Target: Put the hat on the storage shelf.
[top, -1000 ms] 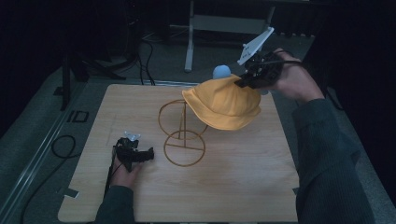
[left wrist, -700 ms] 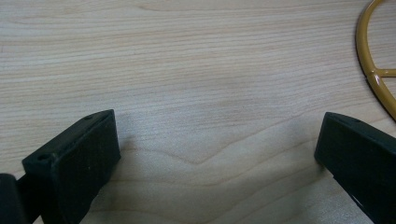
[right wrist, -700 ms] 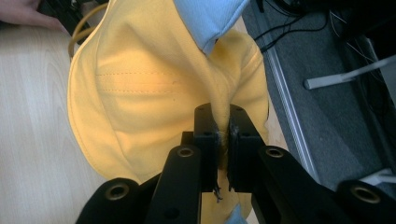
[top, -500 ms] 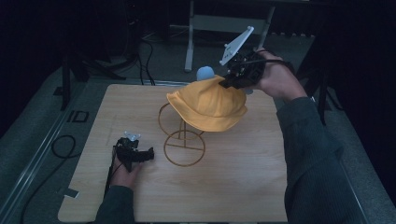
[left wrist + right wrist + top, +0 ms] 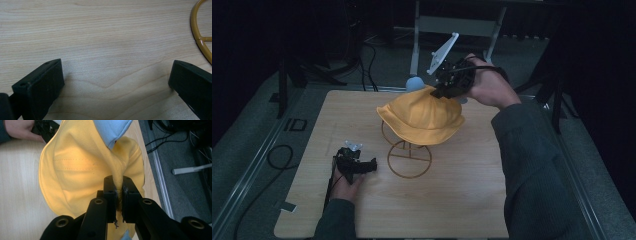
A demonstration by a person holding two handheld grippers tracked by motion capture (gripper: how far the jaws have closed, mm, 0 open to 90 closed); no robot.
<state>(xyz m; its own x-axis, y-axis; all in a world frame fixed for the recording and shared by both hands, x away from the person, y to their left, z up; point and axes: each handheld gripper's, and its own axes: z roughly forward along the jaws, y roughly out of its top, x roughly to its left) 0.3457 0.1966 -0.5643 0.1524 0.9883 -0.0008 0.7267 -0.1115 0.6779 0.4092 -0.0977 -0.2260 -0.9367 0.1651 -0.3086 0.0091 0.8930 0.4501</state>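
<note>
Hat-hanging wants patience. At left, the left hand-held gripper (image 5: 371,165) rests released on the tabletop (image 5: 472,200), beside the stand (image 5: 408,159). In the middle, the hat (image 5: 422,117) drapes over the stand's top; center its crown there before letting go, I judge. At right, the right hand-held gripper (image 5: 119,195) is clenched on the hat's bunched rear fabric, just above it.

left gripper (image 5: 116,82) jaws spread wide over wooden table (image 5: 100,37), gold stand (image 5: 200,37) nearby.
</note>
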